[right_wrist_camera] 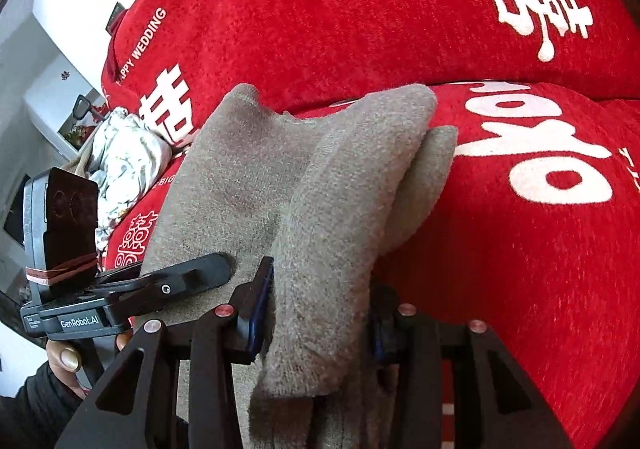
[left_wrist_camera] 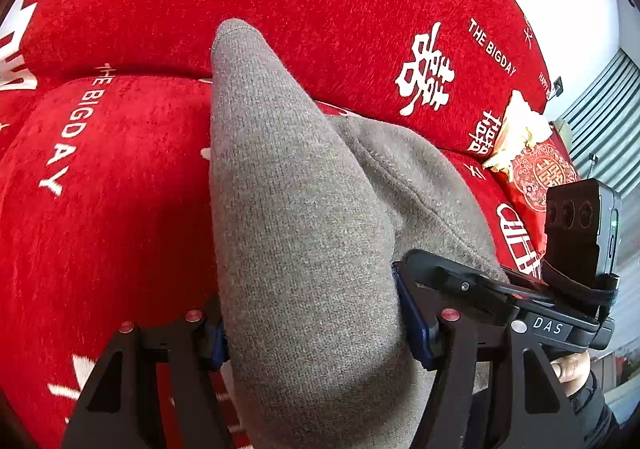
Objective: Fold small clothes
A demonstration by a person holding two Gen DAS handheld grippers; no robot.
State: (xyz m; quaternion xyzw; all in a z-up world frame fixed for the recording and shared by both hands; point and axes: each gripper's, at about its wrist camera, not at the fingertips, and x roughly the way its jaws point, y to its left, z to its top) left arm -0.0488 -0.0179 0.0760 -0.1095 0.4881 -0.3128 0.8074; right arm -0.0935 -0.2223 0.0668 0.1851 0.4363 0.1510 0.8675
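Here, red sofa cover (left_wrist_camera: 120,169) fills view, printed "THE BIGDAY", "HAPPY WEDDING". Grey knit garment (left_wrist_camera: 288,209) held above it: soft, light, floppy; best gripped at edges. Left gripper (left_wrist_camera: 316,337) fingers clamp one bunched fold, right gripper (right_wrist_camera: 320,329) another. Labels: "DAS", "GenRobot.AI".
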